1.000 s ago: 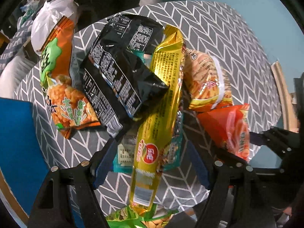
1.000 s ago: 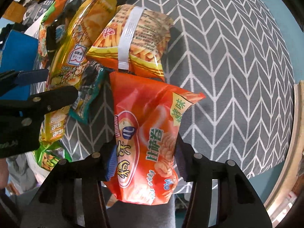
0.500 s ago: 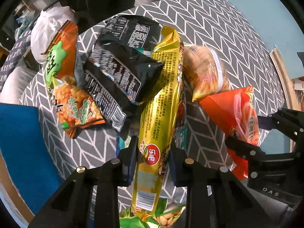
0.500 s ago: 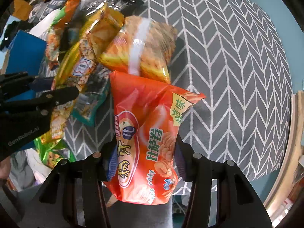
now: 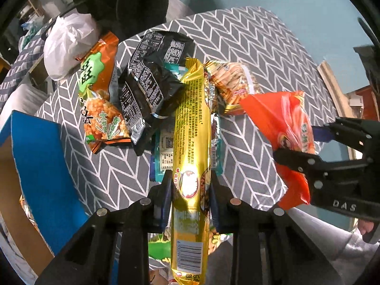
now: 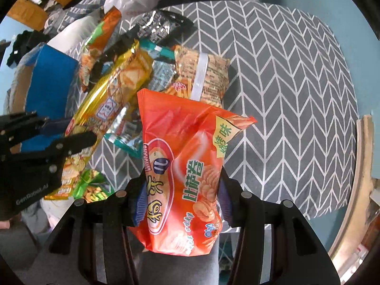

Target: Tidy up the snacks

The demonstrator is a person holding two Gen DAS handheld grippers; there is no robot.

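Note:
My left gripper (image 5: pixel 191 185) is shut on a long gold snack pack (image 5: pixel 192 142), gripped near its lower end and lifted over the table; the pack also shows in the right wrist view (image 6: pixel 114 99). My right gripper (image 6: pixel 180 190) is shut on an orange-red snack bag (image 6: pixel 182 166) and holds it above the table's near edge; it also shows in the left wrist view (image 5: pixel 285 128). A black bag (image 5: pixel 147 87), an orange and green bag (image 5: pixel 99 104), a teal pack (image 5: pixel 163 149) and a yellow striped bag (image 6: pixel 204 76) lie on the grey chevron table (image 6: pixel 285 83).
A blue cardboard box (image 5: pixel 40 166) stands open at the left, beside the table. A white plastic bag (image 5: pixel 68 47) sits at the table's far left edge. A green snack bag (image 6: pixel 92 187) lies low at the near side. A wooden frame (image 6: pixel 356 190) borders the right.
My left gripper has closed on the gold pack and lifted it. My right gripper has raised the orange-red bag away from the pile.

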